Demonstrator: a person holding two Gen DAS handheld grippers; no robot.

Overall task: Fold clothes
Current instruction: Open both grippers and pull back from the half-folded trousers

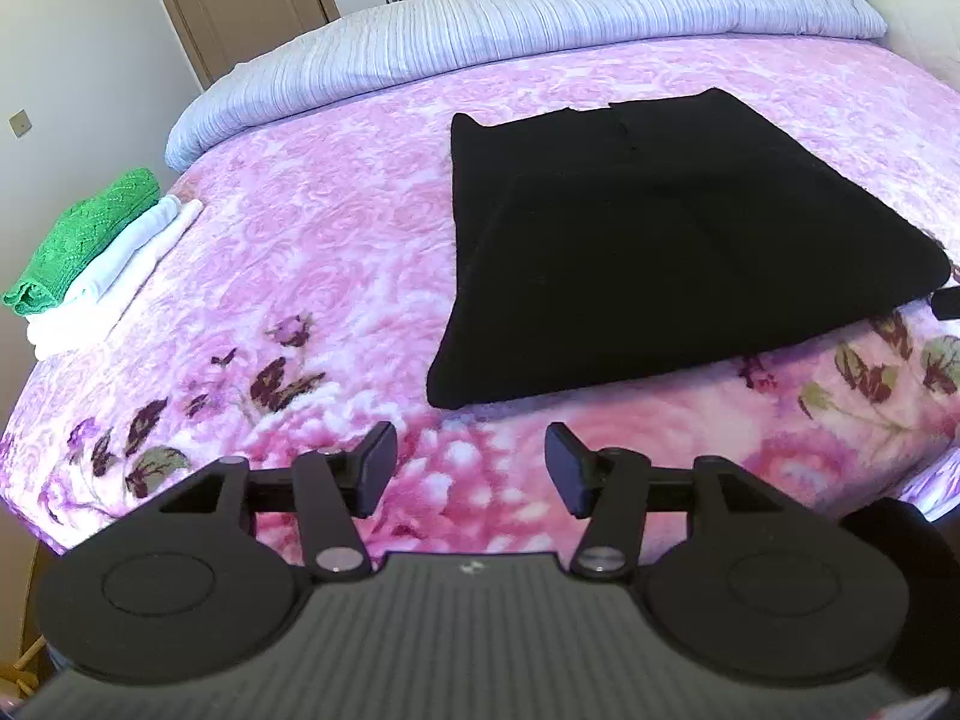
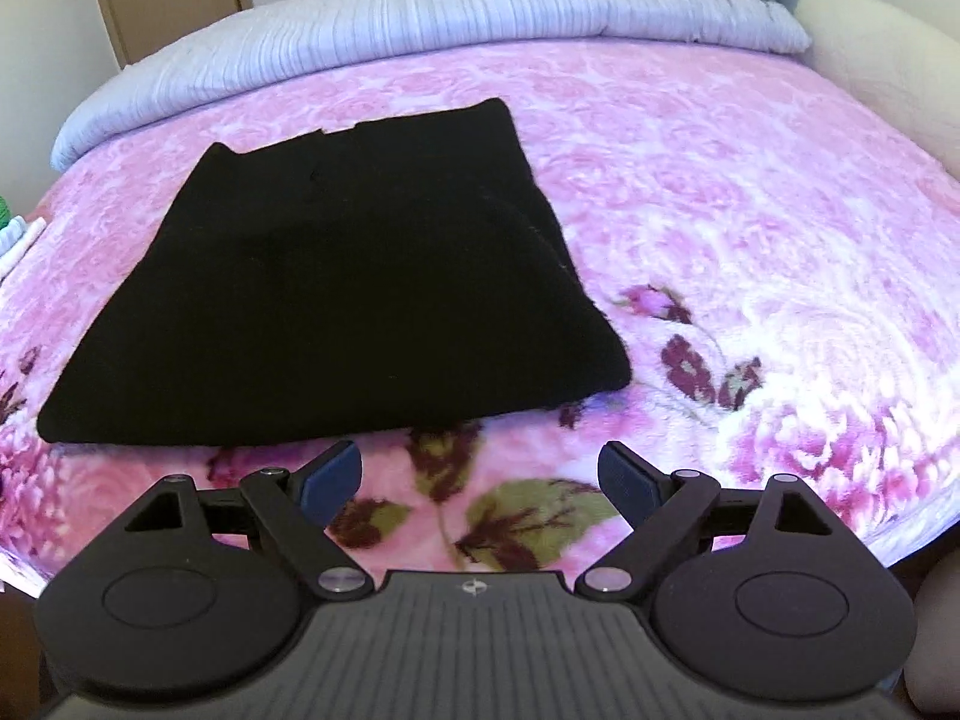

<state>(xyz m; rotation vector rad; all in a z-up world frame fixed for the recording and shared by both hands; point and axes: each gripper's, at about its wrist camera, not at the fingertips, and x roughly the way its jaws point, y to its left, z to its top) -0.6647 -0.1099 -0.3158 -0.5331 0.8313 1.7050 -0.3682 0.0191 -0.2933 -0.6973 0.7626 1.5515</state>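
Both your grippers hang empty over the near edge of the pink blanket [image 1: 336, 222]: the right gripper [image 2: 480, 480] with fingers wide apart, the left gripper [image 1: 471, 468] with fingers partly apart. Just beyond them the black garment [image 2: 360, 276] lies folded flat, seemingly finished or needing one more fold. Nothing blocks it. A striped duvet [image 1: 510, 30] lies bunched behind; green knit [image 1: 84, 234] and white cloth [image 1: 114, 282] are stacked well left.

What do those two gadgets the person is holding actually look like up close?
Each hand-held gripper is matte black plastic: a ribbed grey-black body with a small emblem, two round discs, and silver-pinned link arms carrying flat pads. The left hand-held gripper has dark pads; the right hand-held gripper has blue ones. No cables or sleeves show.
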